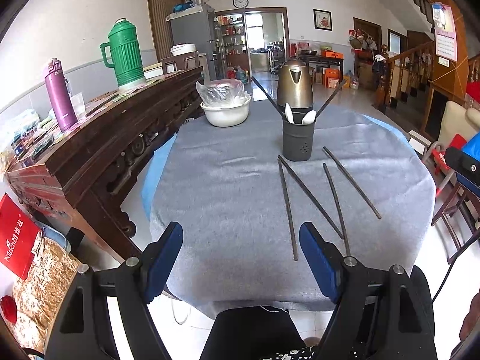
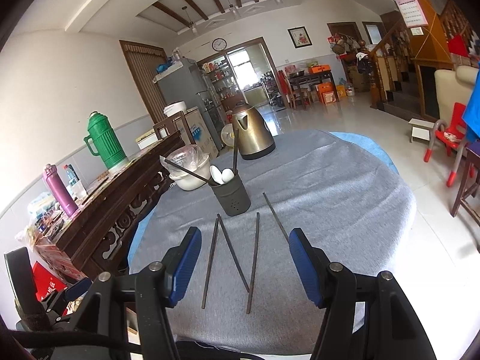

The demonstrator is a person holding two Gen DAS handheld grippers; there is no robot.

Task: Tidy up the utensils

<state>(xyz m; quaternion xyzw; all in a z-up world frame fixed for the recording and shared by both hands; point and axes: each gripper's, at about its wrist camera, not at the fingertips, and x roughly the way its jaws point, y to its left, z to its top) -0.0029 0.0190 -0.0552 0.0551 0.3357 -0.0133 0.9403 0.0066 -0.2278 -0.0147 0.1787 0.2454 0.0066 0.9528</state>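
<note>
Tongs (image 2: 244,237) gape; holder (image 2: 233,195) contains spoons (image 2: 222,175), chopsticks (image 2: 235,150).

We see bare cloth (image 1: 228,186) left of the holder (image 1: 297,144); four loose chopsticks (image 2: 232,253) lie before it, kettle (image 1: 294,85) behind.

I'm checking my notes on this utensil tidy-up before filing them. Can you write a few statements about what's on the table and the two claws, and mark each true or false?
1. Four dark chopsticks lie loose on the grey cloth. True.
2. The dark utensil holder is empty. False: it holds white spoons and two chopsticks.
3. The left claw grips a chopstick. False: it is open, with nothing between its pads.
4. The right claw is open above the loose chopsticks. True.
5. The metal kettle stands nearer the camera than the holder. False: it stands behind it.
</note>
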